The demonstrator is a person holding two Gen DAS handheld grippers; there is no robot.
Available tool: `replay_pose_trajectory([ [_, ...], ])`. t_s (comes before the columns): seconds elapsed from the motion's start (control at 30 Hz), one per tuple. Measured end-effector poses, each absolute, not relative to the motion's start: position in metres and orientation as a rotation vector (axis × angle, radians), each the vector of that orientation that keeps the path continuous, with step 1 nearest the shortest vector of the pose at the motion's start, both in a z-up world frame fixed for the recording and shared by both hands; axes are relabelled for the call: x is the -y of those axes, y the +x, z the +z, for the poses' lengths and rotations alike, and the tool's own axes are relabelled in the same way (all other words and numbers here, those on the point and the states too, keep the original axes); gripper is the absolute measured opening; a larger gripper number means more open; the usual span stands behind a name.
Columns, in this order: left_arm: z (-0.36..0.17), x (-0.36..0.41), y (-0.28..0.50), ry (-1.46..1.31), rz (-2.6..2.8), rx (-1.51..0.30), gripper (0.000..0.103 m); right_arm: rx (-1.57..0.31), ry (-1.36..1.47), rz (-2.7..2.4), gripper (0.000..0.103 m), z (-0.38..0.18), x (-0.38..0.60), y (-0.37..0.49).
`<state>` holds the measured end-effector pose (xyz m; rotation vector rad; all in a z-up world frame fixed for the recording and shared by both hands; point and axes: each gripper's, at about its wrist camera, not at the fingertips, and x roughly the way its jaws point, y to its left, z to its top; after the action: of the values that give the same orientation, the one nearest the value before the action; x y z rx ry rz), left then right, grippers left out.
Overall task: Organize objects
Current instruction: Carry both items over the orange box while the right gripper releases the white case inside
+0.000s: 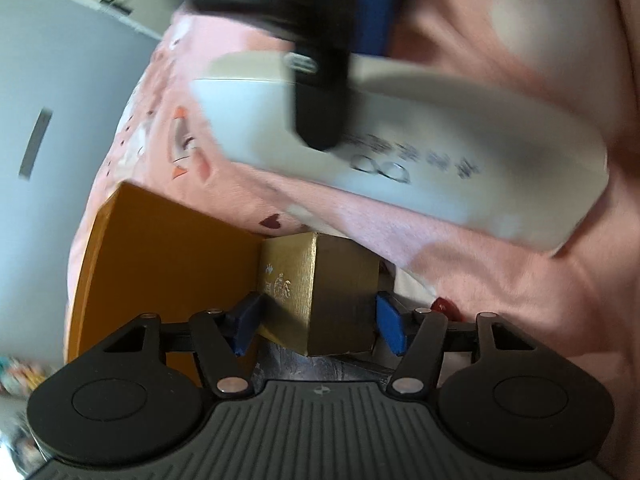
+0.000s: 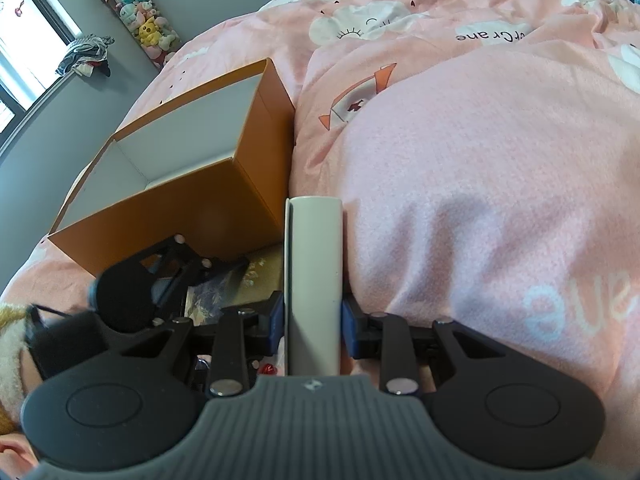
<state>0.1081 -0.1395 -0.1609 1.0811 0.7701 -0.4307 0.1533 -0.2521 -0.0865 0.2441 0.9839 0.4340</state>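
Gold box (image 1: 320, 296) between open left tongs (image 1: 318, 326)

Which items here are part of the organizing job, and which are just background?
In the job:
- orange box, open
- white box, clamped in the right gripper
- gold box, between the open left gripper pads

Lying about:
- pink duvet
- tube of plush toys
- clothes heap by the window
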Motion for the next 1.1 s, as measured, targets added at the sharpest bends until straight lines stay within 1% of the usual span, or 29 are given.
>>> replay_pose_trajectory([
  [0.03, -0.154, 0.136, 0.107, 1.042, -0.431, -0.771, 0.065, -0.984, 0.241, 0.434, 0.031, -0.086, 0.252, 0.153],
  [0.1, -0.14, 0.13, 0.106, 0.97, -0.425, -0.77, 0.061, -0.983, 0.238, 0.438, 0.031, -0.084, 0.251, 0.152],
  [0.27, -0.102, 0.111, 0.1, 0.765, -0.404, -0.763, 0.059, -0.985, 0.255, 0.437, 0.031, -0.078, 0.252, 0.149],
  [0.43, -0.064, 0.095, 0.091, 0.587, -0.383, -0.749, 0.055, -0.981, 0.272, 0.448, 0.031, -0.065, 0.25, 0.147],
  [0.63, -0.016, 0.075, 0.089, 0.411, -0.376, -0.697, 0.055, -0.94, 0.24, 0.476, 0.031, -0.032, 0.245, 0.147],
  [0.8, 0.031, 0.044, 0.086, 0.293, -0.34, -0.624, 0.055, -0.864, 0.229, 0.529, 0.031, 0.013, 0.235, 0.166],
  [0.97, 0.059, 0.018, 0.123, 0.291, -0.201, -0.546, 0.055, -0.746, 0.184, 0.588, 0.031, 0.056, 0.202, 0.199],
  [1.1, 0.06, -0.008, 0.157, 0.274, -0.155, -0.575, 0.055, -0.711, 0.147, 0.608, 0.031, 0.069, 0.166, 0.235],
])
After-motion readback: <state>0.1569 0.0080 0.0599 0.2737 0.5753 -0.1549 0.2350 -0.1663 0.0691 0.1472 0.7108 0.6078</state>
